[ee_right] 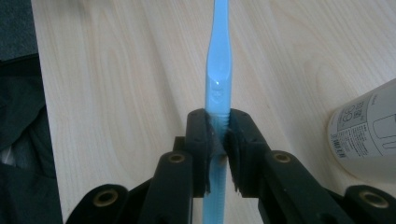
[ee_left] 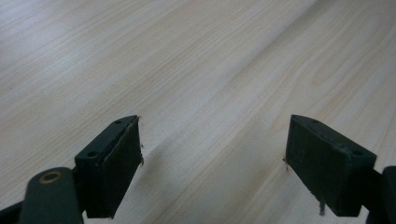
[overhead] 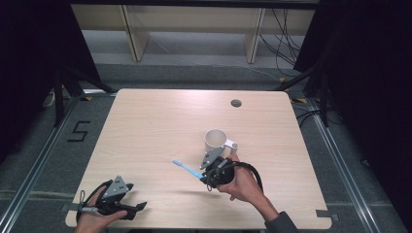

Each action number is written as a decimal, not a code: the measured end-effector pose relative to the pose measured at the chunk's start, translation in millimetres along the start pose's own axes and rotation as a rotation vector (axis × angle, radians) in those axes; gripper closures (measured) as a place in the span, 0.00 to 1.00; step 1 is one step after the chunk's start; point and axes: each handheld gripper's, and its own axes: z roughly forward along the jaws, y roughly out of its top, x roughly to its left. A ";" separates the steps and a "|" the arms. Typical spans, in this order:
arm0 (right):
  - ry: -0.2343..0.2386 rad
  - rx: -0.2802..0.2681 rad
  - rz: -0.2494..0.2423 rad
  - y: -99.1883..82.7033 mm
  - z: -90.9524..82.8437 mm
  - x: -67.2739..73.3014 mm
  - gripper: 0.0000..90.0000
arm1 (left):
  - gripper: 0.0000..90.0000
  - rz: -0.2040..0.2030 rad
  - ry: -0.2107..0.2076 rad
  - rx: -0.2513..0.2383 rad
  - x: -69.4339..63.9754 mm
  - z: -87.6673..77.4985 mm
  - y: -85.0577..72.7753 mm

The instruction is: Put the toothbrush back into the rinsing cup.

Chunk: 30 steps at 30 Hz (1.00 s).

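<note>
Pale wood table (overhead: 155,121), white mug (overhead: 216,141) just beside right gripper (ee_right: 218,140) clamping blue toothbrush (ee_right: 218,70), left gripper (ee_left: 212,154) jaws apart

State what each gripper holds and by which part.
Right gripper: a blue toothbrush, clamped on its handle. Left gripper: open, nothing held.

Lab; table (overhead: 145,126) in black-curtained bay; floor cables (overhead: 282,36)

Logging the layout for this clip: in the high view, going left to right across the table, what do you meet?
Left gripper, open, at the near left corner → blue toothbrush → right gripper clamping its handle → white mug.
</note>
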 end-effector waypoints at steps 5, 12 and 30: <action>-0.002 -0.061 0.030 -3.4 -2.9 -0.3 0.88 | 0.20 -0.002 0.001 -0.002 -0.2 0.1 -0.1; -0.005 -0.097 0.053 -8.5 -6.4 -1.4 0.88 | 0.20 -0.010 -0.003 -0.010 -1.2 0.2 0.4; -0.034 -0.201 0.109 -17.9 -22.8 -11.4 0.88 | 0.20 -0.008 -0.005 -0.011 -0.8 0.0 0.0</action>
